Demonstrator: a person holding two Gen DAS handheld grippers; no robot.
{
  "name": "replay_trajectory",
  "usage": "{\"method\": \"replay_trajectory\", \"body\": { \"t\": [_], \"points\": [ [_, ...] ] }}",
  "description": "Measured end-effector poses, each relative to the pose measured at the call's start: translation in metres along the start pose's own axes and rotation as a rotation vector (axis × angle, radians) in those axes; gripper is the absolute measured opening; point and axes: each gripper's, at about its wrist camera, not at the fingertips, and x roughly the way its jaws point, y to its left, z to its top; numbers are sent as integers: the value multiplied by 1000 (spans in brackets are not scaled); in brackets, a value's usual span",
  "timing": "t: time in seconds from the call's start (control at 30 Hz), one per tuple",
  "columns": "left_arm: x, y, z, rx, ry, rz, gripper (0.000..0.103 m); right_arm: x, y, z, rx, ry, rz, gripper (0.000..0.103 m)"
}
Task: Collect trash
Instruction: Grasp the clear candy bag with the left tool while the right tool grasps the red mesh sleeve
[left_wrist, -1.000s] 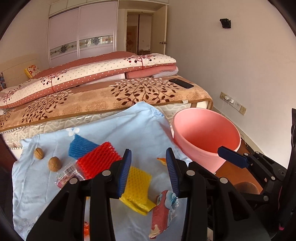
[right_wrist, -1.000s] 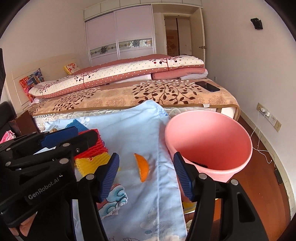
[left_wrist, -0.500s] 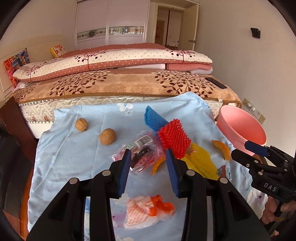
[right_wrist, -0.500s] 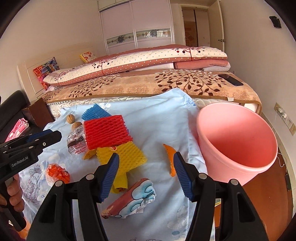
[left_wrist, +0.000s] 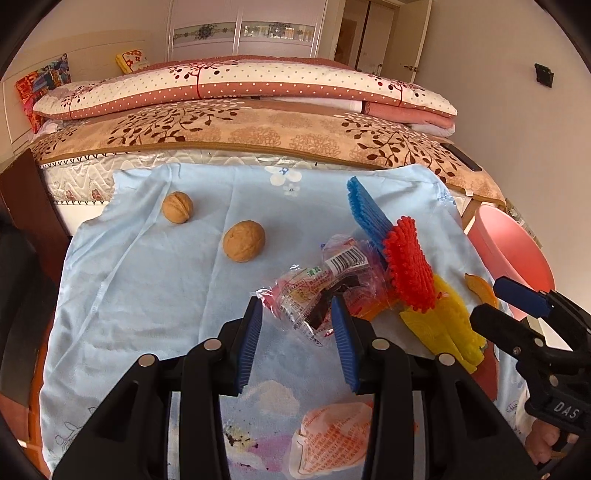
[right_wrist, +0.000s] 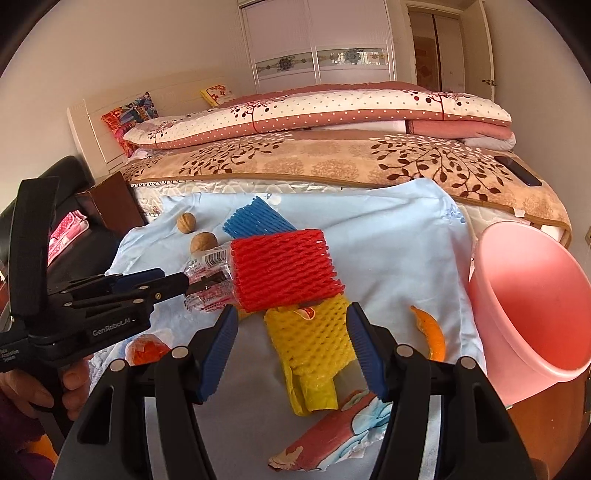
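The left hand-held gripper (left_wrist: 297, 332), jaws parted and empty, sits directly before the clear crumpled wrapper (left_wrist: 321, 286) on the surface, nearer it than the right hand-held gripper (right_wrist: 291, 339), likewise parted; the pink bin (right_wrist: 532, 302) stands far right.

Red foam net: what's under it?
The red foam net overlaps a blue net, a yellow net and a clear wrapper. Anything beneath its middle is covered.

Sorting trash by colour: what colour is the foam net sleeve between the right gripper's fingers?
Yellow foam net sleeve; right wrist view.
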Motion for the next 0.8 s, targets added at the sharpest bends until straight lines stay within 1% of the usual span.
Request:
{"method": "replay_trajectory", "body": {
  "t": [0.07,0.17,0.3,0.33,0.37,0.4,0.47,0.63,0.7,0.77,0.8],
  "points": [
    [6,4,2,-9,11,-7,39,3,2,0,-7,5,-2,60],
    [19,8,2,-25,68,-11,39,8,4,3,-11,11,-6,60],
    [23,11,-3,-49,74,-39,39,15,7,8,-19,17,-9,60],
    [23,12,-3,-54,73,-44,38,17,8,9,-21,19,-7,60],
    [24,12,-4,-59,73,-50,33,20,9,11,-23,23,-6,60],
    [24,13,-4,-66,75,-65,21,22,11,12,-25,25,-6,60],
    [23,15,-5,-77,75,-72,19,25,14,15,-27,28,3,60],
    [16,13,-6,-66,62,-74,16,38,24,19,-39,47,19,60],
    [13,13,-6,-70,55,-78,16,45,29,19,-47,57,11,60],
    [9,14,-6,-74,50,-83,16,51,31,19,-50,69,-1,59],
    [8,14,-6,-76,49,-86,16,53,31,19,-52,75,-12,54]
  ]
}}
